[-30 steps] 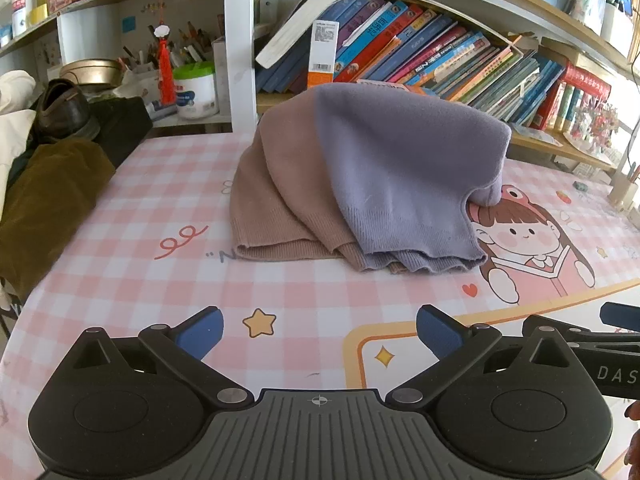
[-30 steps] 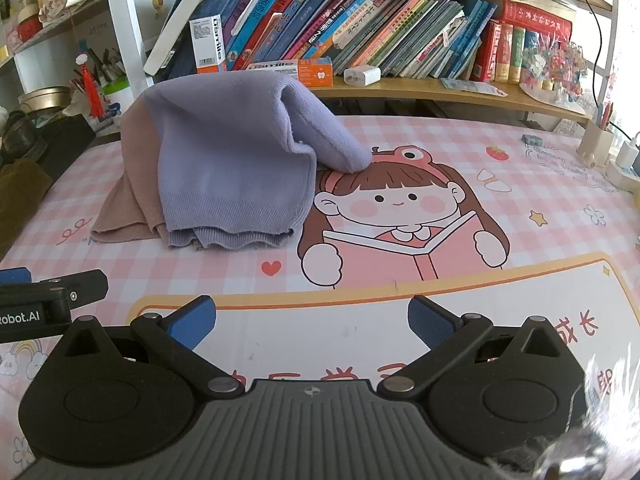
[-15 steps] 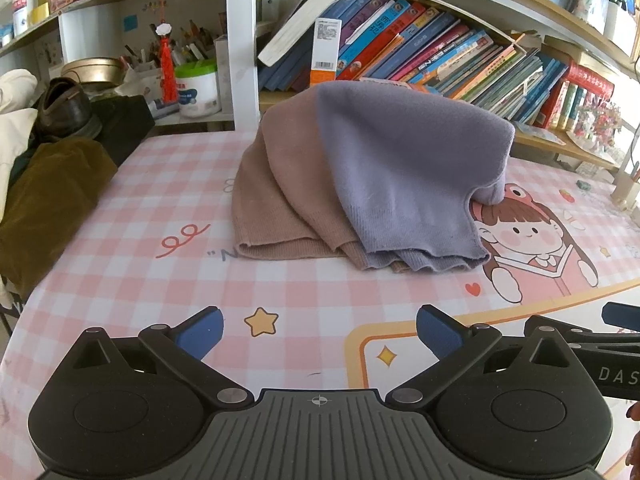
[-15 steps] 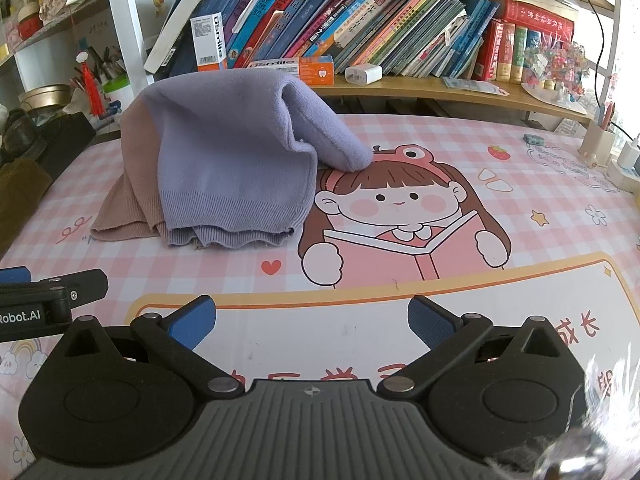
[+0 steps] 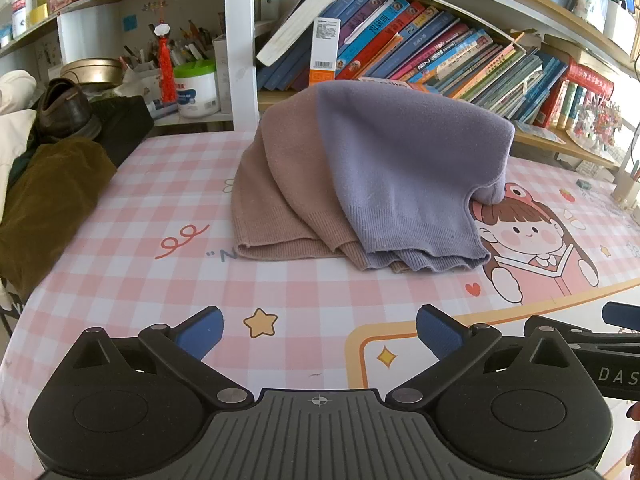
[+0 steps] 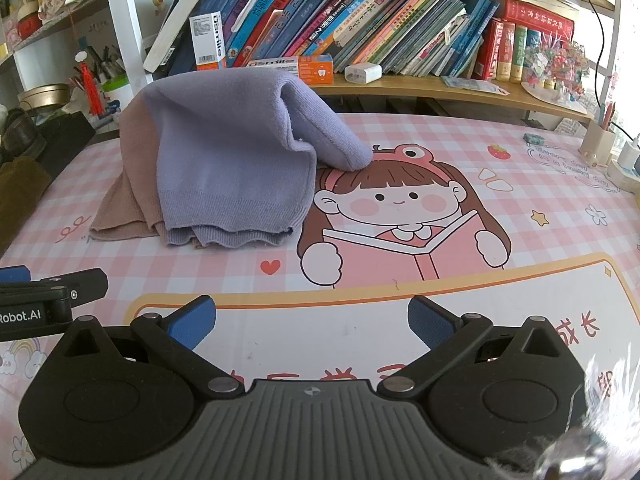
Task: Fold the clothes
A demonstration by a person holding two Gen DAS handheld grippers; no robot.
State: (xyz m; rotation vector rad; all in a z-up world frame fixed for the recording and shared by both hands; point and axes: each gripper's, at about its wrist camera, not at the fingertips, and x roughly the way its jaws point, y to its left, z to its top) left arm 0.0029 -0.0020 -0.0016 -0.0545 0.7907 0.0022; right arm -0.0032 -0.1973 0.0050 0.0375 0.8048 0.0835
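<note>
Two hand-held tools face a heap of knitwear on the pink checked surface [image 5: 120, 248]. The left tool [image 5: 319, 330] and the right tool [image 6: 311, 320] both stand with blue pads spread wide apart and nothing between them; each hovers low over the near edge of the surface, well apart from the clothes. The task's things lie straight ahead and farther back, close under the bookshelf [image 6: 420, 84]: a lilac sweater [image 5: 400, 168] draped over a tan sweater [image 5: 280, 200], the pair humped up rather than flat, ribbed hems toward the tools and touching the surface. From the left view the heap sits ahead and slightly right of centre; from the right view the lilac sweater [image 6: 232, 152] lies ahead and clearly left, the tan sweater [image 6: 124, 200] showing only along its far-left margin. The heap's long axis appears to run from hems (near) to shoulders (far, by the shelf). A rolled lilac sleeve or fold [image 6: 328, 140] points right, onto the cartoon girl print [image 6: 392, 216]. The left tool seems the nearer to the hem line, the tan hem being its side; the right tool would reach the lilac hem corner or the projecting sleeve. Folding is judged not yet begun: the garments would first need separating and spreading flat
</note>
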